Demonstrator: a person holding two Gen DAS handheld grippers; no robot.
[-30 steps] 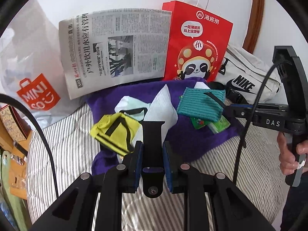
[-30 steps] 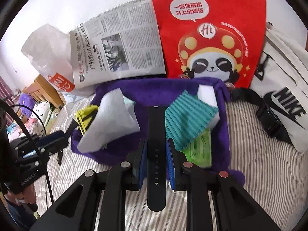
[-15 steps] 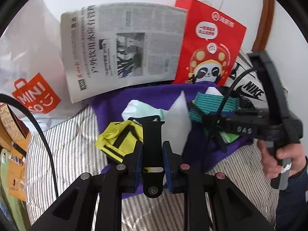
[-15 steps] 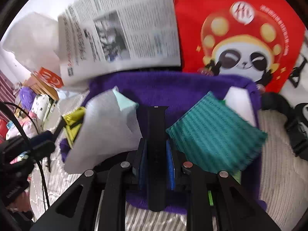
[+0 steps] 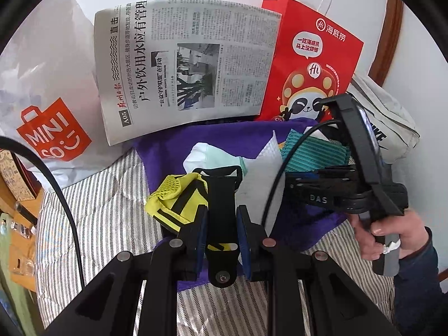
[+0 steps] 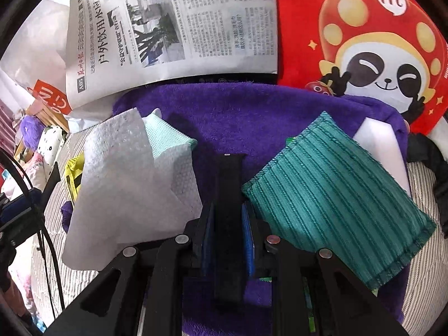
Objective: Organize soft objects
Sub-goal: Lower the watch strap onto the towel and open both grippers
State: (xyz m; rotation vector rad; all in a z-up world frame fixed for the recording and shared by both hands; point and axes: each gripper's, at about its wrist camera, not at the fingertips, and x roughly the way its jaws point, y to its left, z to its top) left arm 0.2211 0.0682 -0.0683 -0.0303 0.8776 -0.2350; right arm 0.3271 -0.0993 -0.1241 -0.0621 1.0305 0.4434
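One purple towel (image 6: 238, 112) on a striped bedsheet (image 5: 106, 210), bearing: one white paper sheet (image 6: 123, 184) at 9 o'clock, one mint cloth (image 6: 165, 137), one teal ribbed cloth (image 6: 336, 196) at 3 o'clock, one yellow mesh pouch (image 5: 179, 201). One newspaper (image 5: 182, 64) and one red panda bag (image 5: 310, 64) at 12 o'clock. Left gripper (image 5: 222, 221) and right gripper (image 6: 228, 221), angled downward, each clamp a black strap. One hand (image 5: 389, 235) grips the right handle.

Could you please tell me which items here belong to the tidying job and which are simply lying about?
Job: black strap in left gripper, black strap in right gripper, teal cloth, white tissue, yellow mesh piece, purple towel.

Lying about: newspaper, red bag.
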